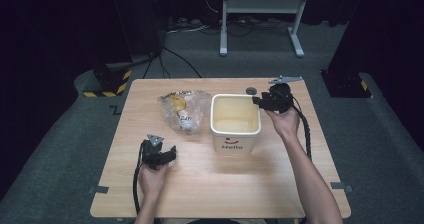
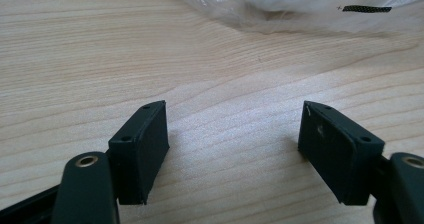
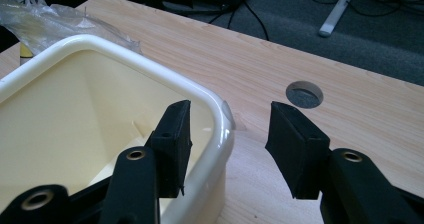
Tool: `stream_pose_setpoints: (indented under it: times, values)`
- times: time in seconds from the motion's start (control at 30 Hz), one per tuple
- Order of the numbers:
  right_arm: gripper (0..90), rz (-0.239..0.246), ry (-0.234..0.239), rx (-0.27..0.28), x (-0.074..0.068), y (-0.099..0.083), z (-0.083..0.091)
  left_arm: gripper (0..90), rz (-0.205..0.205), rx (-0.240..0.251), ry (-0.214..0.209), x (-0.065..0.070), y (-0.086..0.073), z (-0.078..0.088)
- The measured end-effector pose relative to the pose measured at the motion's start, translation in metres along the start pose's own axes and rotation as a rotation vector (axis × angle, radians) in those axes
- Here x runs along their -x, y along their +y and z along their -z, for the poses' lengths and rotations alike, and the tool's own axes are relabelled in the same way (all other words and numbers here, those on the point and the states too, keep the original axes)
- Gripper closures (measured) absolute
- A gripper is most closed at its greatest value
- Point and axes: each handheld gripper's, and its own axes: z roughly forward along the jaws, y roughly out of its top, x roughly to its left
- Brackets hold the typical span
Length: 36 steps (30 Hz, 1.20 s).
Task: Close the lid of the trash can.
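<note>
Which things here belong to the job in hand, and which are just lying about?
In the job:
- cream bin, its rim between the right hand-held gripper jaws
- clear plastic bag
- left hand-held gripper, open

Lying about:
- grey stand
- floor cables

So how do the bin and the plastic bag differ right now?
The bin is rigid, cream and opaque, standing upright with its top open; the bag is soft, clear and crumpled, lying flat. The bin looks empty, while the bag holds something yellow. The right gripper straddles the bin's rim with jaws apart, one inside and one outside; the left gripper, open, sits short of the bag. Both rest side by side on the table.
</note>
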Motion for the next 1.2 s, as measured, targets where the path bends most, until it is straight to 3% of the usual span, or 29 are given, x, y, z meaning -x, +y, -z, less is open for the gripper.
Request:
stream_pose_setpoints:
  times: [0.4,1.2]
  values:
    - [48.6,-0.074,0.022,0.099,0.014,-0.014,0.031,28.3,0.003,0.003,-0.002,0.000,0.000,0.000]
    - [48.4,-0.113,0.019,0.159,0.025,-0.038,0.059,28.3,0.002,0.002,-0.001,0.000,0.000,0.000]
